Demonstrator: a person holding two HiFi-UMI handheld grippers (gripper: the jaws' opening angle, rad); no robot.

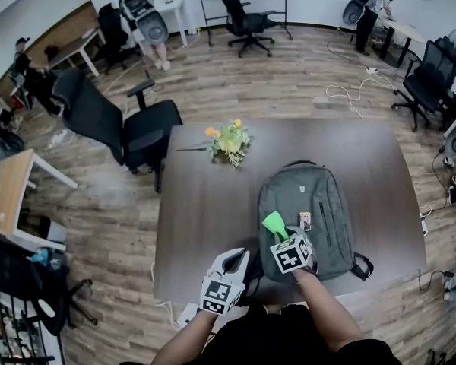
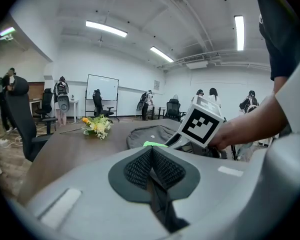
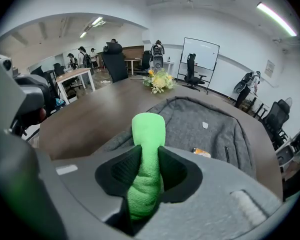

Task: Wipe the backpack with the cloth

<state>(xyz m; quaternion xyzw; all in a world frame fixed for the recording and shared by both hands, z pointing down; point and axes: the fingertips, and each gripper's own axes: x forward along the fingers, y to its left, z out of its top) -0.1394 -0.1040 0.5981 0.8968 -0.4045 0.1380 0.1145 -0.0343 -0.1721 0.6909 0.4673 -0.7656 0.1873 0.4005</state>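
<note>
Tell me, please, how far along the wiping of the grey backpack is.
Done: the bright green cloth is picked up, clamped in the right gripper. In hand: it is held over the near end of the grey fabric backpack, lying flat on the brown table; contact cannot be judged. The left gripper is shut and empty. Left: the wiping itself, since no wiped patch shows.

Bare table (image 1: 205, 211) left of the backpack (image 1: 308, 196): open lane from the near edge up to the flowers (image 1: 229, 141) near the far edge. Narrower bare strips behind and right of the backpack. Right gripper (image 1: 283, 234), clamped on the cloth (image 1: 274, 223), over the backpack's near left corner, close beside the left gripper (image 1: 238, 258), jaws together. Office chair (image 1: 129, 131) just beside the table's far left corner.
</note>
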